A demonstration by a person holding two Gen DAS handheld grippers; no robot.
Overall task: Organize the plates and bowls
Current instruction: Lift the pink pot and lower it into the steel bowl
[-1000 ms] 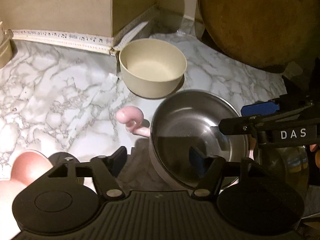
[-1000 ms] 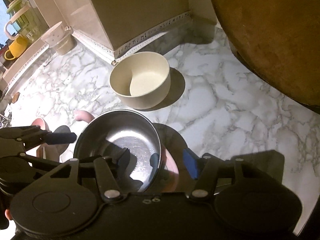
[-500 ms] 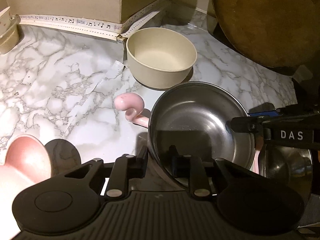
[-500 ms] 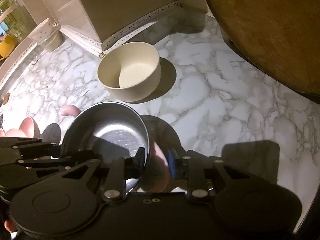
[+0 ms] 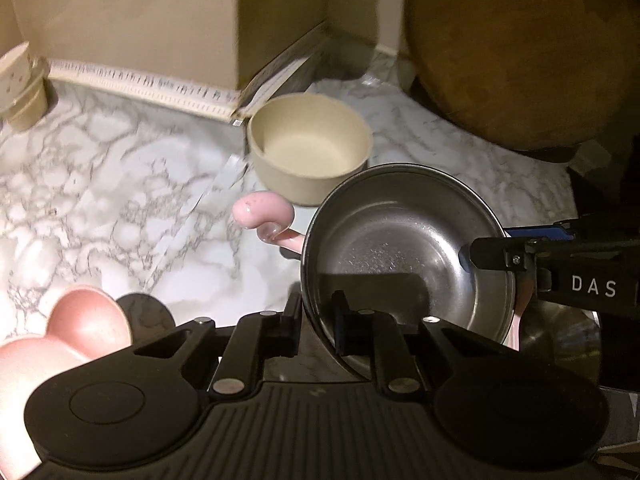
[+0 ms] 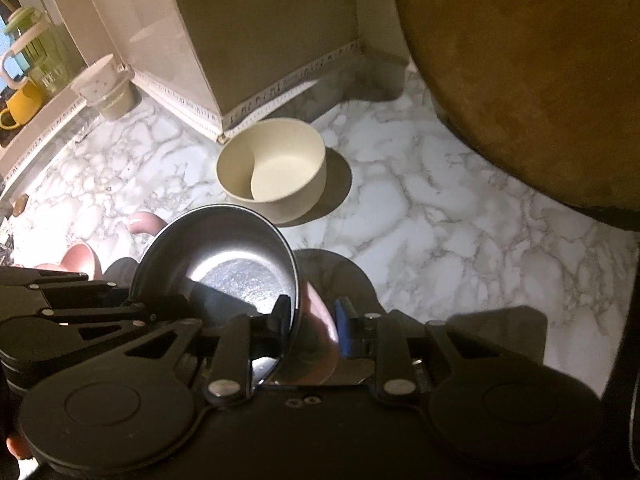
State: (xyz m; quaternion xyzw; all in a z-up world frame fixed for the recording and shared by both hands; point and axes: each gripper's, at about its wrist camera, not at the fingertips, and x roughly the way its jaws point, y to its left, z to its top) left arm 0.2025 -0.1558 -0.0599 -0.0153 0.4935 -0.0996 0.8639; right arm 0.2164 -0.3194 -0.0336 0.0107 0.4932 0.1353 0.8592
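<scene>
Left wrist view: white marble table (image 5: 100, 208); round stainless-steel bowl (image 5: 404, 248) tilted above it, near the cream bowl (image 5: 310, 148). Left gripper (image 5: 316, 320) jaws closing on its near rim; right gripper (image 6: 310, 316) pinches the opposite rim. Rigid, light, slippery: rims suit.

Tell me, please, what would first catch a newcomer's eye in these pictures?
The shiny steel bowl in the middle, pinched at its rim from two sides: the left claw grips its near edge, the right claw its far side. Just beyond stands an empty cream bowl on the marble counter, with a large round wooden board leaning behind.
</scene>
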